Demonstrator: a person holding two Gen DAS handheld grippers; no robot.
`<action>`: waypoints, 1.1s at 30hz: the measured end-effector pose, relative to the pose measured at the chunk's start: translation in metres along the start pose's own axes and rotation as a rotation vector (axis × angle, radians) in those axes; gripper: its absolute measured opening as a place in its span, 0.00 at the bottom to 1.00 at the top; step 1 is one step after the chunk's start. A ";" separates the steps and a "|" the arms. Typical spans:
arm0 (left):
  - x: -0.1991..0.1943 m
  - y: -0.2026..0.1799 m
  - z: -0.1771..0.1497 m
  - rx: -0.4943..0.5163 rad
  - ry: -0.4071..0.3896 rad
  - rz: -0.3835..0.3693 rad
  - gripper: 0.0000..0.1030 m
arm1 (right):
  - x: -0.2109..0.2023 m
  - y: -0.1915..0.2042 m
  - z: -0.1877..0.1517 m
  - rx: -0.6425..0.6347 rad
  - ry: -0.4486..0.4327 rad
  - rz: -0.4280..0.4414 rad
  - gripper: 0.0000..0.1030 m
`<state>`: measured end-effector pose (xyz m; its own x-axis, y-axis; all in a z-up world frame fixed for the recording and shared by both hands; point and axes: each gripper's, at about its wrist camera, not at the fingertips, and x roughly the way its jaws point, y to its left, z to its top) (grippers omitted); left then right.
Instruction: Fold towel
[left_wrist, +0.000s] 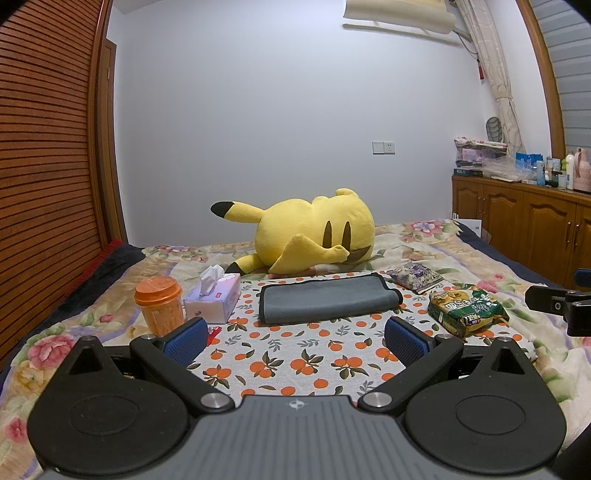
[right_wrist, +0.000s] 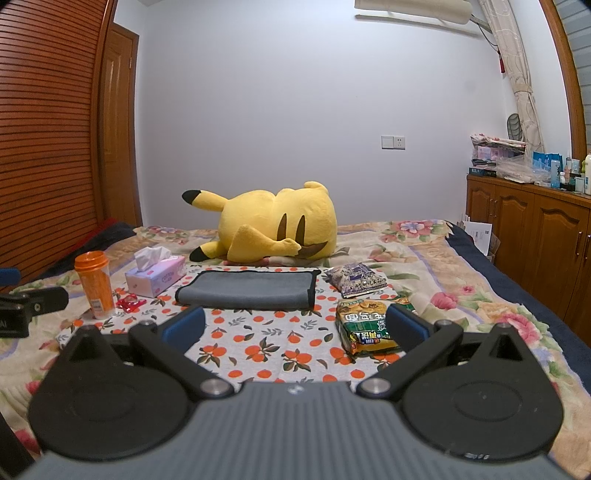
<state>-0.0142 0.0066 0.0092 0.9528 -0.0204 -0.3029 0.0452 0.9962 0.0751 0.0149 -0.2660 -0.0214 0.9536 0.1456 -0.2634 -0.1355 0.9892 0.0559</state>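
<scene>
The grey towel (left_wrist: 327, 300) lies folded into a long flat band with a dark border on the orange-print cloth (left_wrist: 295, 354) spread over the bed (left_wrist: 491, 258), well ahead of both grippers; the left gripper (left_wrist: 295, 334) hovers low over the cloth with its blue-padded fingers (left_wrist: 186, 338) spread wide and holding nothing; the right gripper (right_wrist: 295, 325) is likewise wide open and empty, its right finger in front of a green snack bag (right_wrist: 365, 326); left of the towel stand a pink tissue box (left_wrist: 214, 301) and an orange-lidded cup (left_wrist: 159, 306); a small red wrapper (right_wrist: 130, 303) lies near the cup; a purple snack packet (right_wrist: 355, 278) lies beyond the green bag; a yellow Pikachu plush (left_wrist: 314, 232) lies on its side behind the towel
</scene>
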 end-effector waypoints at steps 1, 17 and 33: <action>0.000 0.000 0.000 0.000 0.000 0.000 1.00 | 0.000 0.000 0.000 0.000 0.000 0.000 1.00; 0.000 0.001 0.000 0.001 -0.002 0.003 1.00 | -0.001 0.000 0.000 0.000 0.000 0.000 1.00; 0.000 0.002 0.000 0.003 -0.003 0.003 1.00 | -0.001 0.000 0.000 0.000 0.000 0.000 1.00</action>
<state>-0.0143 0.0084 0.0095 0.9539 -0.0176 -0.2995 0.0430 0.9960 0.0784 0.0140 -0.2660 -0.0212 0.9538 0.1454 -0.2631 -0.1353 0.9892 0.0561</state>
